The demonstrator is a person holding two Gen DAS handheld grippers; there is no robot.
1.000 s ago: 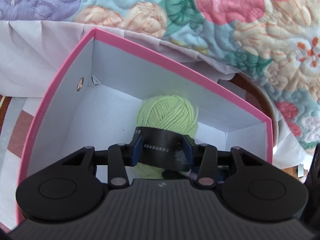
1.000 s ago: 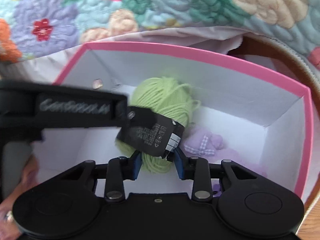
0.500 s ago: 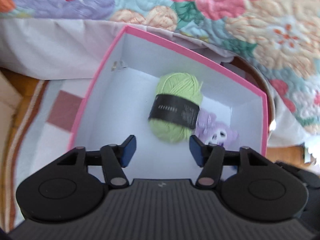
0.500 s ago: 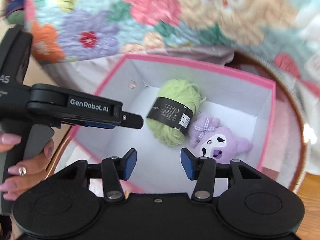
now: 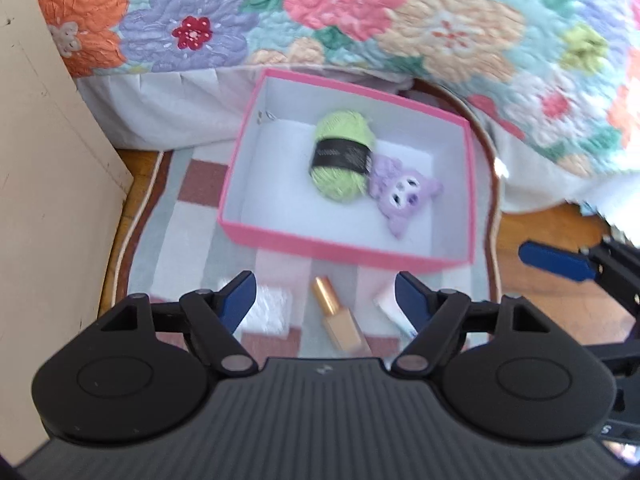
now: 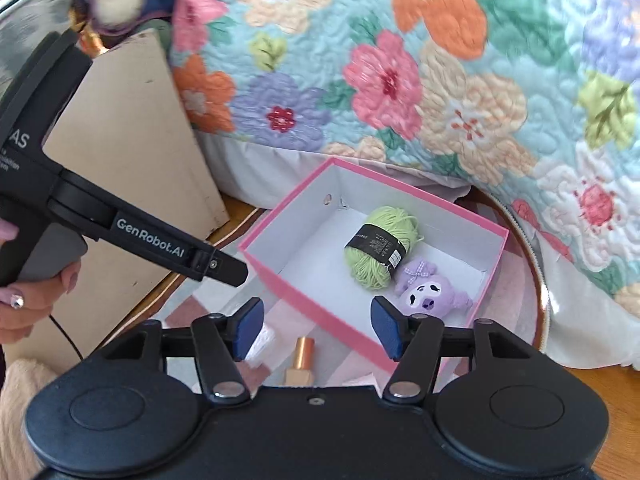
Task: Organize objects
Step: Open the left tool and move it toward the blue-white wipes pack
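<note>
One pink box (image 5: 344, 246), lidless and white inside, is set on a checked rug (image 5: 192, 224) beside a bed covered by a floral quilt (image 5: 440, 32).

Inside the box are counted one ball of green yarn (image 5: 340, 156) with a black band and one purple plush toy (image 5: 404, 196), touching each other toward the far side.

On the rug, just in front of the box: one gold bottle (image 5: 340, 320), one white packet (image 5: 268, 308), one white tube (image 5: 394, 312), partly hidden.

The left gripper (image 5: 326, 300) is held above these items, jaws spread wide, nothing between them. The right gripper (image 6: 316, 330) is held likewise, jaws apart and empty, pointed at the box's near corner.
</note>
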